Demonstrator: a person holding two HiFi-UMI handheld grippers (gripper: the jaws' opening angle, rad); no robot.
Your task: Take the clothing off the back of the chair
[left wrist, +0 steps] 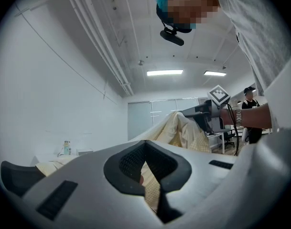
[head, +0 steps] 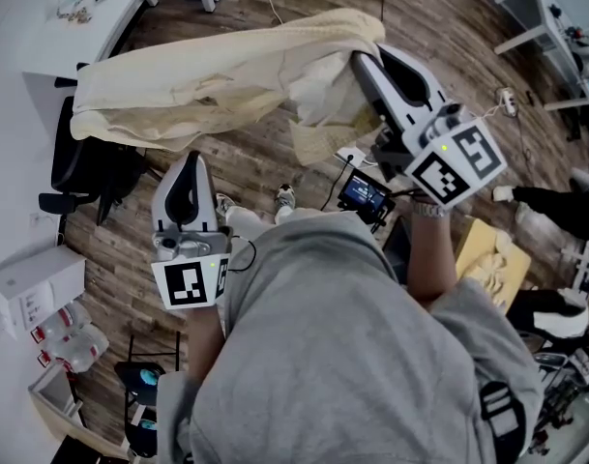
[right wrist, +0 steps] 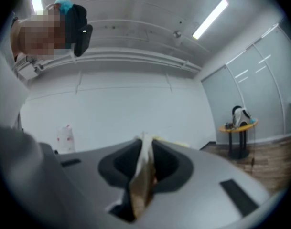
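A cream-coloured garment (head: 207,75) hangs stretched out above the wooden floor between my two grippers. Its left end droops over the back of a black office chair (head: 81,167). My left gripper (head: 191,155) holds the garment's near edge, and in the left gripper view the gripper (left wrist: 147,175) has a fold of the cream cloth (left wrist: 152,187) pinched between its jaws. My right gripper (head: 357,58) grips the garment's right end. In the right gripper view a strip of the cloth (right wrist: 141,175) stands clamped in the gripper (right wrist: 143,166). Both grippers point level.
A white desk (head: 43,27) stands at the top left, and white boxes (head: 28,283) sit at the left. A small screen (head: 364,196) with cables lies on the floor near my feet. Another person (head: 555,201) is at the right. A small round table (right wrist: 238,125) shows far off.
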